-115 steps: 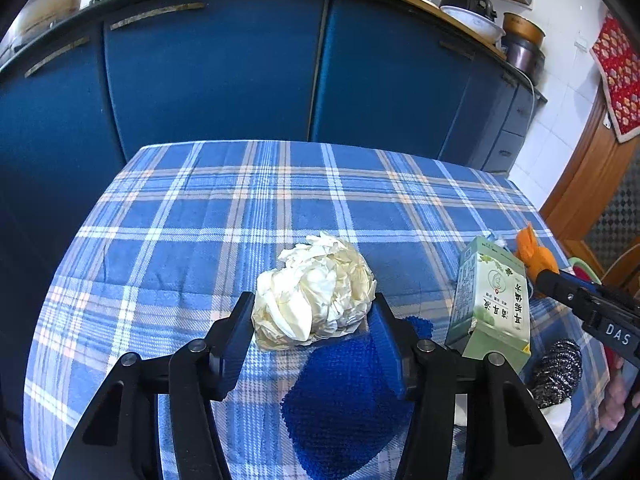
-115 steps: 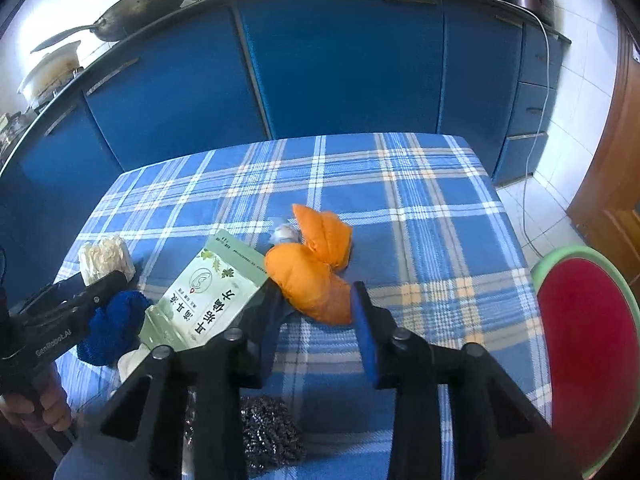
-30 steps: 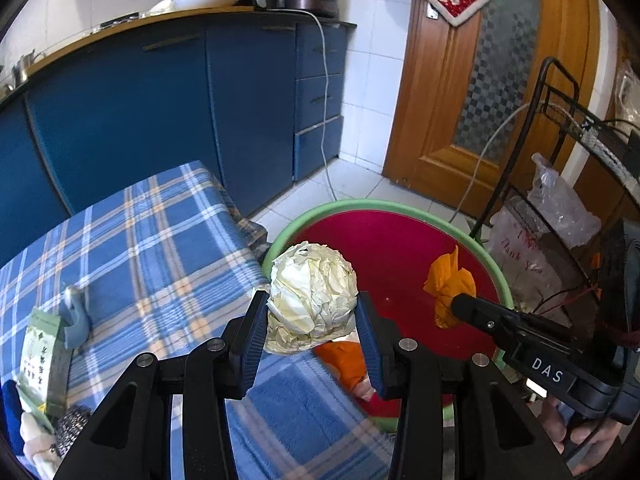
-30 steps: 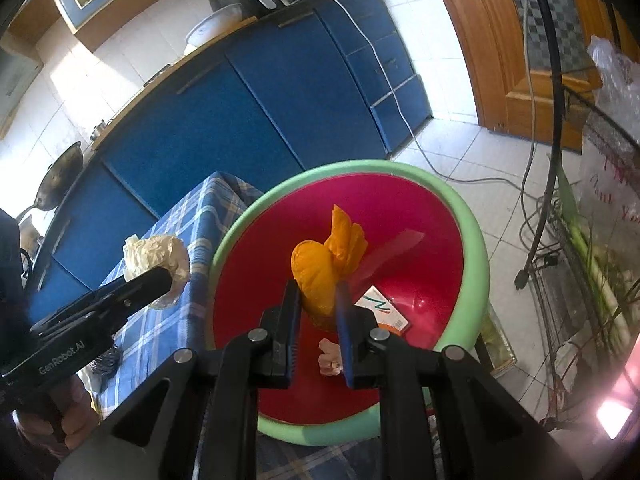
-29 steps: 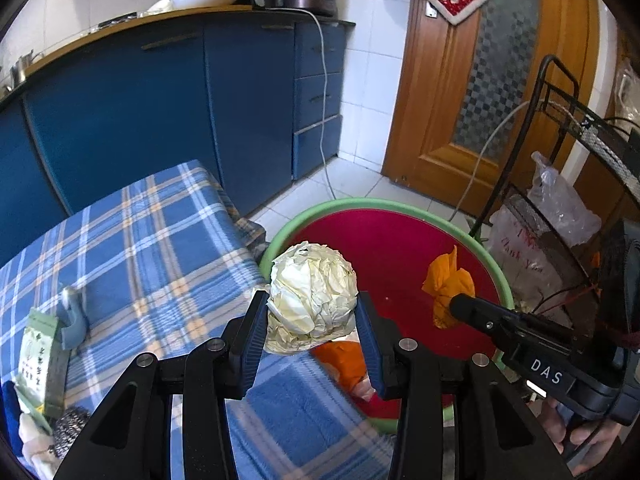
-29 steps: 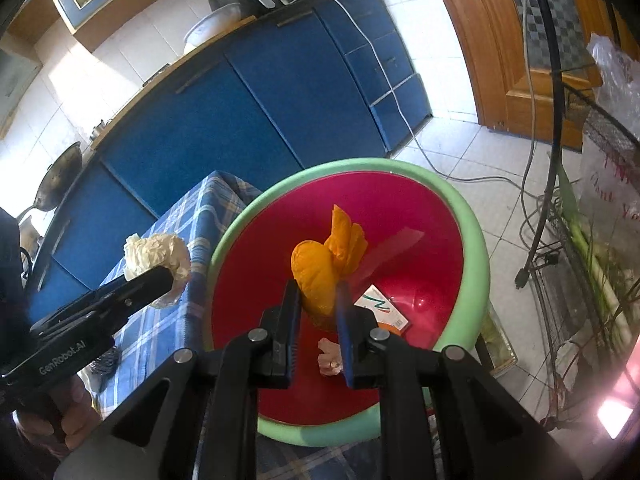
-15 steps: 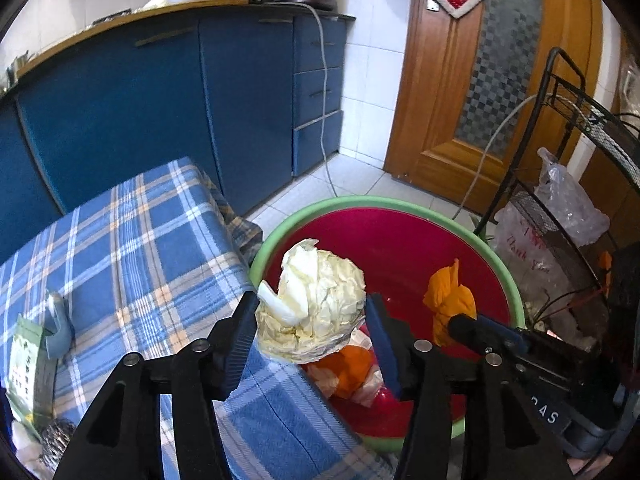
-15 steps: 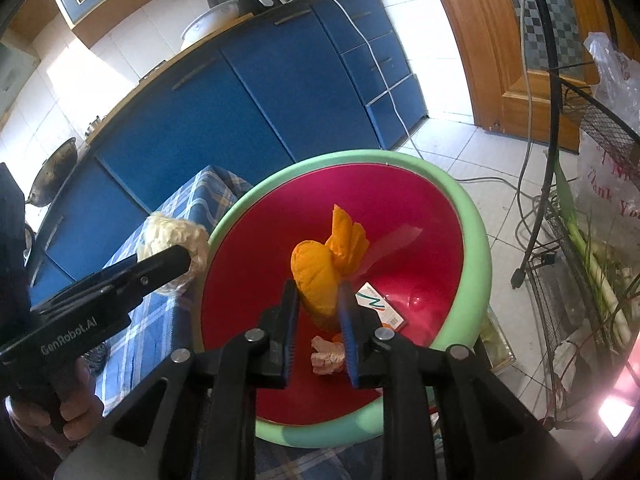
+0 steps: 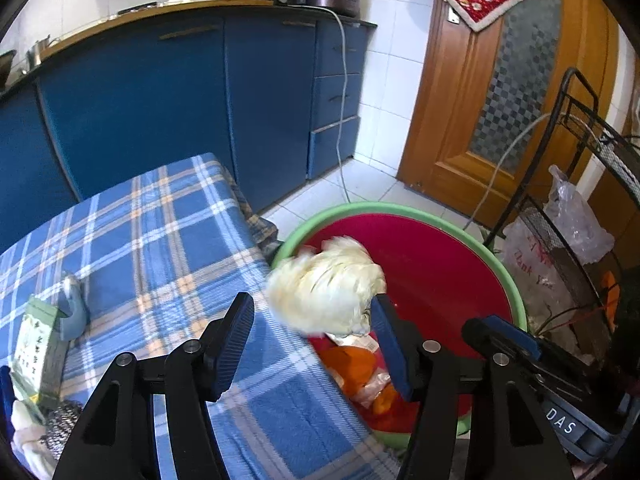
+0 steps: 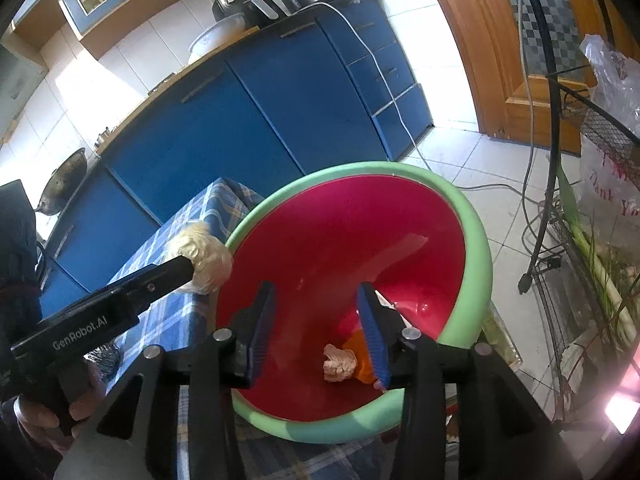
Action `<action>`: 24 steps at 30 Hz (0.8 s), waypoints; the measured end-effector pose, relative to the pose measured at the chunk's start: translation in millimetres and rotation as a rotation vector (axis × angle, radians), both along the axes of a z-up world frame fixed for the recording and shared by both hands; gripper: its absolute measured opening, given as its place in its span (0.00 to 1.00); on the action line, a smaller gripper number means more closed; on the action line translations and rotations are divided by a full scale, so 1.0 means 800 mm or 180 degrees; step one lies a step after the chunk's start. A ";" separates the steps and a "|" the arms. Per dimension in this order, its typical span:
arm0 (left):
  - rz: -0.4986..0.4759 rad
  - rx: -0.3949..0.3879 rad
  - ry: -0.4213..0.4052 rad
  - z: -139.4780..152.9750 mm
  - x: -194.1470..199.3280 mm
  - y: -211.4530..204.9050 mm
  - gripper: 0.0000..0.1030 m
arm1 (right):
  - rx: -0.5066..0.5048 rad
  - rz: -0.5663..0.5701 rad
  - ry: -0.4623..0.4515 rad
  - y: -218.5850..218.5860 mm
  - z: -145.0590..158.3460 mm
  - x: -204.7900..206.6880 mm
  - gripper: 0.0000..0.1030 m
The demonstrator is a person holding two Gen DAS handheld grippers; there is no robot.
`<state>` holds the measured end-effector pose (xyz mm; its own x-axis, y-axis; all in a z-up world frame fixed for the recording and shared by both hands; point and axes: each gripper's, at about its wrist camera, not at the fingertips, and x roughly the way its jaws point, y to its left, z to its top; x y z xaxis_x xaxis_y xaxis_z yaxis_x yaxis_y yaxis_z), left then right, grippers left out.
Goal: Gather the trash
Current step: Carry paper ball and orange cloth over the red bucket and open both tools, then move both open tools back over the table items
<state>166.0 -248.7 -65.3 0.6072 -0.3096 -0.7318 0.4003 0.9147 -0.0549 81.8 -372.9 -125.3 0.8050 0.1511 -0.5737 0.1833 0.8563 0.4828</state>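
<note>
Left gripper (image 9: pixel 314 338) jaws spread – crumpled paper ball (image 9: pixel 326 284) blurred, loose between the tips at the red basin (image 9: pixel 506 276) rim. Right gripper (image 10: pixel 318 322) spread, empty, over the basin; orange trash (image 9: pixel 352 360) inside.

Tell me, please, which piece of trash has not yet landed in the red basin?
The cream paper ball: blurred between the open left gripper fingers, above the basin rim; the orange scraps already lie inside.
</note>
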 end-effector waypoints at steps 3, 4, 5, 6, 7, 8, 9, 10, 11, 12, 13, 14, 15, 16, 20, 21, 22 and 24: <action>0.0037 -0.0014 -0.0012 0.008 0.001 0.006 0.60 | 0.0003 0.0000 -0.0017 0.002 0.004 -0.002 0.48; 0.0053 -0.0021 -0.0013 0.012 0.001 0.008 0.60 | -0.0001 -0.0004 -0.0019 0.003 0.006 -0.004 0.48; 0.0065 -0.0028 -0.0013 0.015 0.001 0.010 0.60 | 0.0000 -0.0009 -0.0017 0.003 0.006 -0.005 0.49; 0.0073 -0.0040 -0.0017 0.018 0.001 0.012 0.60 | 0.0008 -0.0019 -0.0015 0.003 0.008 -0.006 0.49; 0.0081 -0.0050 -0.0026 0.021 0.000 0.014 0.60 | 0.0019 -0.0026 -0.0014 0.003 0.009 -0.008 0.50; 0.0089 -0.0054 -0.0043 0.025 -0.001 0.016 0.60 | 0.0025 -0.0031 -0.0014 0.004 0.009 -0.008 0.50; 0.0095 -0.0056 -0.0061 0.028 -0.003 0.017 0.60 | 0.0026 -0.0041 -0.0017 0.005 0.011 -0.010 0.50; 0.0100 -0.0058 -0.0086 0.032 -0.006 0.020 0.61 | 0.0014 -0.0050 -0.0021 0.006 0.013 -0.013 0.50; 0.0104 -0.0058 -0.0098 0.035 -0.008 0.021 0.60 | 0.0005 -0.0055 -0.0023 0.007 0.014 -0.015 0.51; 0.0107 -0.0061 -0.0105 0.037 -0.011 0.023 0.61 | 0.0002 -0.0056 -0.0025 0.008 0.016 -0.016 0.53; 0.0109 -0.0075 -0.0114 0.041 -0.014 0.025 0.60 | 0.0000 -0.0053 -0.0029 0.010 0.018 -0.018 0.53; 0.0109 -0.0086 -0.0123 0.043 -0.017 0.027 0.60 | -0.0010 -0.0047 -0.0040 0.013 0.021 -0.020 0.54; 0.0114 -0.0097 -0.0139 0.046 -0.021 0.030 0.61 | -0.0023 -0.0050 -0.0051 0.014 0.024 -0.022 0.54; 0.0119 -0.0103 -0.0149 0.048 -0.023 0.031 0.61 | -0.0034 -0.0054 -0.0062 0.017 0.027 -0.025 0.55; 0.0143 -0.0098 -0.0153 0.058 -0.036 0.041 0.61 | -0.0075 -0.0041 -0.0101 0.028 0.042 -0.034 0.58; 0.0148 -0.0105 -0.0172 0.062 -0.040 0.044 0.60 | -0.0092 -0.0035 -0.0118 0.031 0.046 -0.037 0.58; 0.0154 -0.0106 -0.0191 0.065 -0.043 0.047 0.60 | -0.0106 -0.0034 -0.0126 0.033 0.049 -0.038 0.59; 0.0178 -0.0102 -0.0228 0.071 -0.051 0.053 0.61 | -0.0123 -0.0025 -0.0140 0.040 0.056 -0.042 0.59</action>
<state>125.5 -206.4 -8.2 0.6745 -0.2964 -0.6761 0.3527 0.9340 -0.0575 47.8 -341.3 -80.8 0.8308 0.1229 -0.5428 0.1695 0.8731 0.4571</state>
